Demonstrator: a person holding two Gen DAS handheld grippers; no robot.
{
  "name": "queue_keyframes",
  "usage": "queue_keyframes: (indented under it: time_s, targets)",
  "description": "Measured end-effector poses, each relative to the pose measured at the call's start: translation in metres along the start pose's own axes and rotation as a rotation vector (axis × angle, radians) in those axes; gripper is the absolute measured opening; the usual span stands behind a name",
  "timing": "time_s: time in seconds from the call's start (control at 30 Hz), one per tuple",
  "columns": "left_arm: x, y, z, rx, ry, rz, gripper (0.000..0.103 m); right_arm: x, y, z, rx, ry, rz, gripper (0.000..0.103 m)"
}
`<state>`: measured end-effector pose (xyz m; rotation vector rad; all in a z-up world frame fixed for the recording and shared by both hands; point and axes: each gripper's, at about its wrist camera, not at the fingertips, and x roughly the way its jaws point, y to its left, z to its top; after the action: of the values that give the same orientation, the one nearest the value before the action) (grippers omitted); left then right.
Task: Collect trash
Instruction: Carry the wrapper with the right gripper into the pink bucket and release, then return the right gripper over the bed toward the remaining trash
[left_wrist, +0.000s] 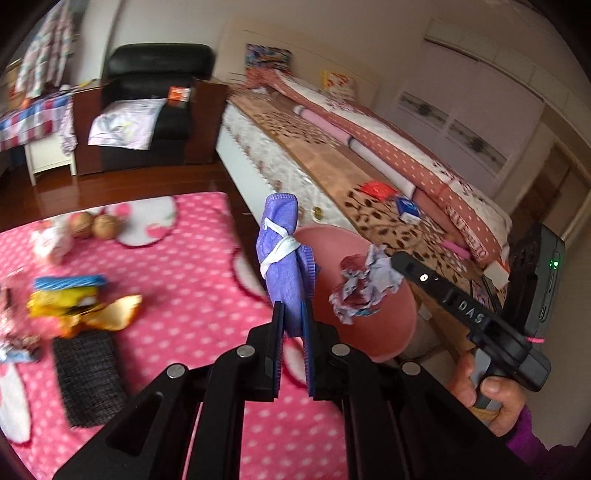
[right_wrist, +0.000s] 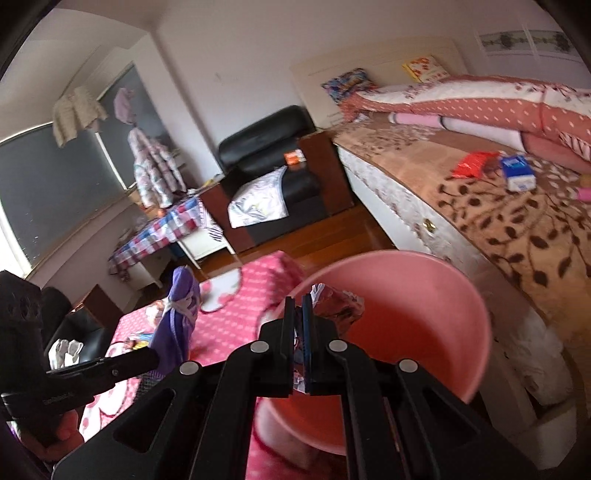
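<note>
Left tool (left_wrist: 293, 321) pinches a purple mask (left_wrist: 286, 254) and right tool (right_wrist: 300, 314) pinches crumpled paper (right_wrist: 334, 306), both carried off the counter (left_wrist: 192, 258) edge over the pink bin (right_wrist: 424, 295), evidently for dropping in.

Pink bucket (right_wrist: 424, 317): mouth open, interior bare, approach from above unobstructed.
Bed (right_wrist: 498, 229): close against the bucket at 3 o'clock, blocks passage there.
Pink dotted blanket (left_wrist: 184, 236): wrappers (left_wrist: 74, 302) and black mesh pad (left_wrist: 88, 380) crowd 9 o'clock; two walnuts (left_wrist: 94, 225) at 10; bare strip at centre.
Wooden floor (left_wrist: 110, 188): free at 11 o'clock, before the black armchair (left_wrist: 155, 92).
</note>
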<state>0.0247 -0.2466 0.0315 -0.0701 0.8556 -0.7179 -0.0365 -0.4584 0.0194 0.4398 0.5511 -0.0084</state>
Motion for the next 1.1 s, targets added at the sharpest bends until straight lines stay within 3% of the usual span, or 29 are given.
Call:
queue_keyframes:
  time_s: [0.23,0.57,0.63,0.77,1.1]
  targets:
    - [0.041,-0.020,0.000,0.027,0.074,-0.029,0.009,0.004,-0.023,-0.010,0.019,0.022,-0.042,0.004]
    - [0.070,-0.025,-0.003,0.025,0.139,-0.001,0.011,0.009,-0.029,-0.020,0.023,0.053,-0.059,0.004]
    - [0.069,-0.023,-0.004,0.017,0.137,-0.001,0.014,0.009,-0.029,-0.020,0.021,0.055,-0.065,0.004]
    - [0.065,-0.021,-0.002,0.005,0.124,0.006,0.034,0.012,-0.029,-0.020,0.030,0.064,-0.077,0.004]
    - [0.040,-0.013,-0.001,0.032,0.055,0.027,0.044,0.014,-0.022,-0.019,0.044,0.091,-0.073,0.005]
